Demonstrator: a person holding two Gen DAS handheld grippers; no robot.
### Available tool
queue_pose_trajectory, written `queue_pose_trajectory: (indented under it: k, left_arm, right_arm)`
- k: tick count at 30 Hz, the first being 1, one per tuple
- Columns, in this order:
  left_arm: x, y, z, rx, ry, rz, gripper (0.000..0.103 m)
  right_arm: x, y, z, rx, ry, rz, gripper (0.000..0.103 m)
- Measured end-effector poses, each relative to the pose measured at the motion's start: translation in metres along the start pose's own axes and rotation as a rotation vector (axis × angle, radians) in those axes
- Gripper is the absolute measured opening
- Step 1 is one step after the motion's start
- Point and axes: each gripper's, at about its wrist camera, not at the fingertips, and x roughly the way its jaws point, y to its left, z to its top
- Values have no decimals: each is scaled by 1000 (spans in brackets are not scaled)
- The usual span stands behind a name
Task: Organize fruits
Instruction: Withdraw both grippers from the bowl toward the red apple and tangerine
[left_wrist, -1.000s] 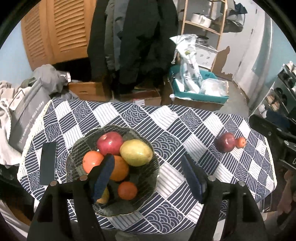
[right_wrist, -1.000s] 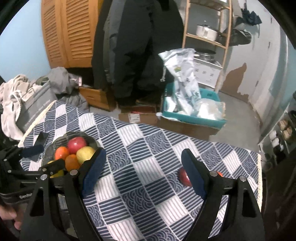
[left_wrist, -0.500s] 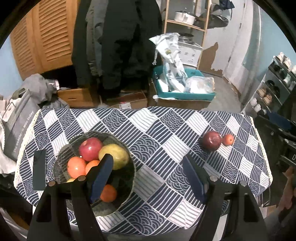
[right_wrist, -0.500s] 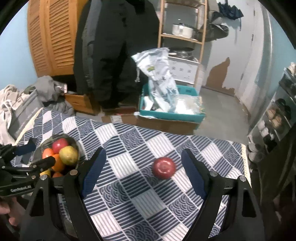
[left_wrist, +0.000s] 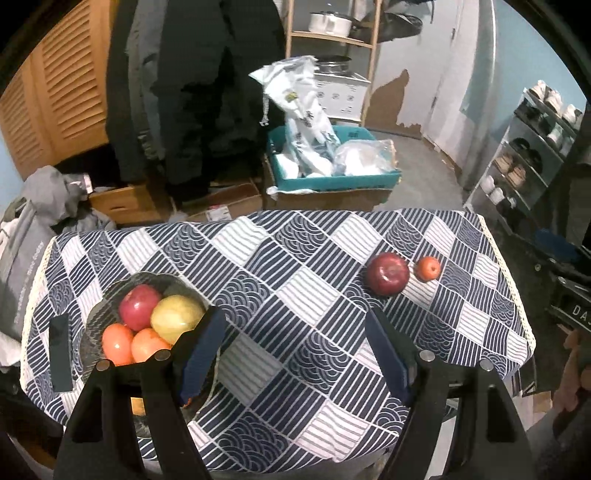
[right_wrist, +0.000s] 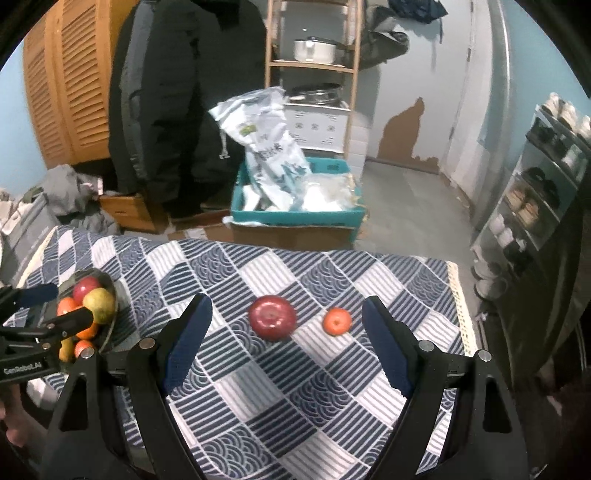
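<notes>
Dark red apple (right_wrist: 272, 322) sitting on blue-and-white patterned tablecloth (right_wrist: 332, 402), glossy, stem dimple facing up; small orange fruit (right_wrist: 336, 321) lying just beside it, not touching. Both loose on the cloth near its right end, well apart from bowl. Glass bowl (left_wrist: 96, 314) at left edge holding red apple, yellow-green pear, several oranges. R gripper (right_wrist: 286, 345) hanging above the two loose fruits, jaws apart, nothing btwn. L gripper (left_wrist: 295, 356) spread too, empty, by bowl.

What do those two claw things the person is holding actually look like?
Both are alike. The right gripper has two black angular plastic arms ending in flat dark blue pads, with round silver pins at the joints. The left gripper is built the same; seen from the right wrist view, its black body carries white lettering that starts "GenRobot".
</notes>
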Motion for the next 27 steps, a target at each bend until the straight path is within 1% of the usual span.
queue_pose_trajectory:
  k: [8, 19, 23, 27]
  left_arm:
    - [10, -23, 4, 40, 13, -12, 79]
    - [28, -41, 7, 60, 43, -20, 79]
    - [41, -45, 8, 56, 60, -20, 79]
    - [55, -50, 12, 48, 89, -37, 80]
  right_arm:
    - [5, -28, -8, 46, 17, -21, 84]
    - [15, -48, -13, 75, 37, -43, 84]
    - [26, -54, -15, 91, 62, -45, 84]
    - [45, -62, -21, 101, 110, -54, 84]
